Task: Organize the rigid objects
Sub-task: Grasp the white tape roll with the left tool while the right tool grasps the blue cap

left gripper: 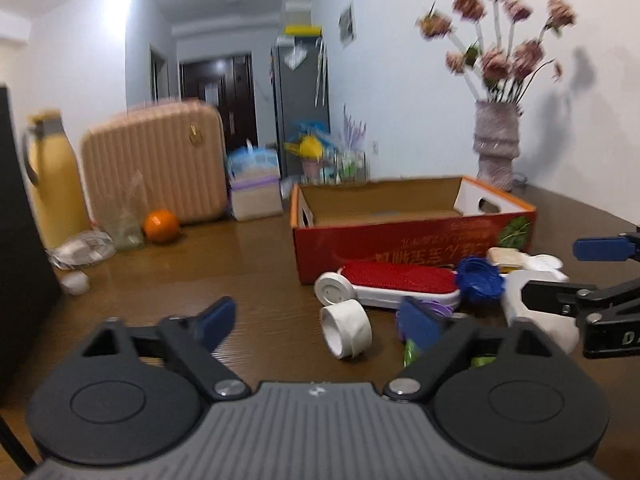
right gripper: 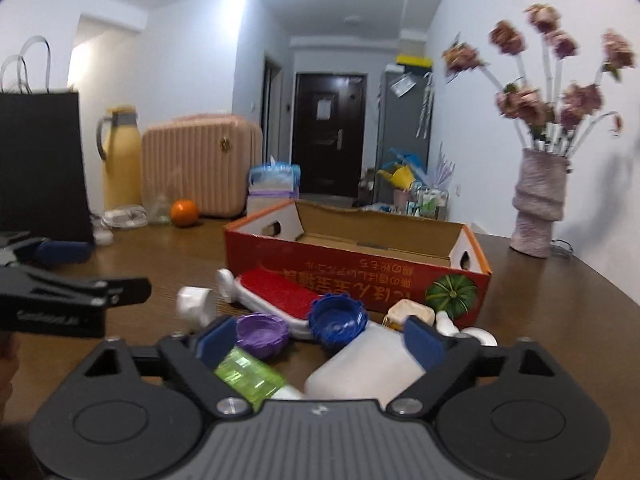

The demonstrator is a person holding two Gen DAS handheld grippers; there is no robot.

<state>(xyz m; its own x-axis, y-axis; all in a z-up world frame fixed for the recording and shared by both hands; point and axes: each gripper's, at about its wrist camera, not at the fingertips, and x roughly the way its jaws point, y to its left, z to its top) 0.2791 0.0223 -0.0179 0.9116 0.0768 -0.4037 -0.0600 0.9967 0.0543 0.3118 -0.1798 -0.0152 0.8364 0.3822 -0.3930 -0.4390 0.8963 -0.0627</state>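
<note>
An open red cardboard box [left gripper: 412,248] [right gripper: 360,276] stands on the brown table. In front of it lie a white brush with red bristles [left gripper: 392,280] [right gripper: 280,292], a white tape roll [left gripper: 346,330] [right gripper: 194,300], a blue cap [left gripper: 478,280] [right gripper: 338,318], a purple cap [right gripper: 262,332], a green bottle [right gripper: 250,376] and a white bottle [right gripper: 368,364] [left gripper: 536,312]. My left gripper [left gripper: 320,324] is open, just before the tape roll. My right gripper [right gripper: 320,340] is open over the white bottle and caps, gripping nothing.
At the back left stand a pink suitcase [left gripper: 156,164], a yellow flask [left gripper: 52,180], an orange [left gripper: 160,226] and a black bag [right gripper: 40,164]. A vase of flowers [left gripper: 496,144] [right gripper: 540,204] stands at the back right, near the wall.
</note>
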